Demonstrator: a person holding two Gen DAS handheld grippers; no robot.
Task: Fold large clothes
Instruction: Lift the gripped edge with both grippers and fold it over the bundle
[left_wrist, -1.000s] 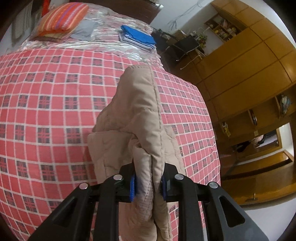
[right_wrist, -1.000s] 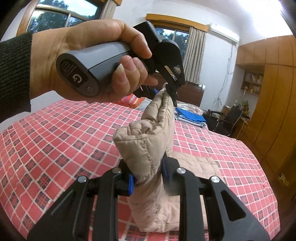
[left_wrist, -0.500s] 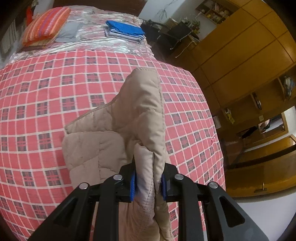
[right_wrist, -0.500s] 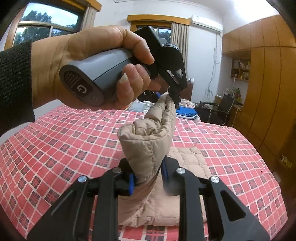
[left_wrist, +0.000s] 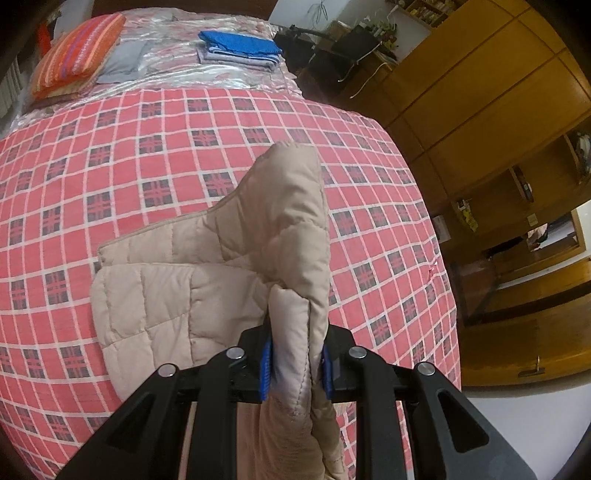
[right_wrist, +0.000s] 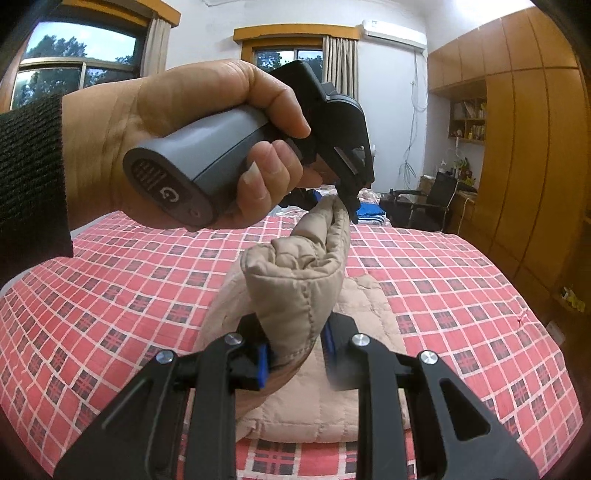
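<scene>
Beige quilted padded jacket (left_wrist: 207, 295): both grippers, left gripper (left_wrist: 295, 363) and right gripper (right_wrist: 293, 356), clamping its lifted edge mid-fold, next needing lowering toward twelve o'clock.

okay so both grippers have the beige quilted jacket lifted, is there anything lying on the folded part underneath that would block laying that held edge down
Nothing visible does. The left gripper and right gripper both pinch the beige jacket, and its folded part on the red checked bedspread shows bare. The blue folded clothes lie far off by the pillow.
</scene>
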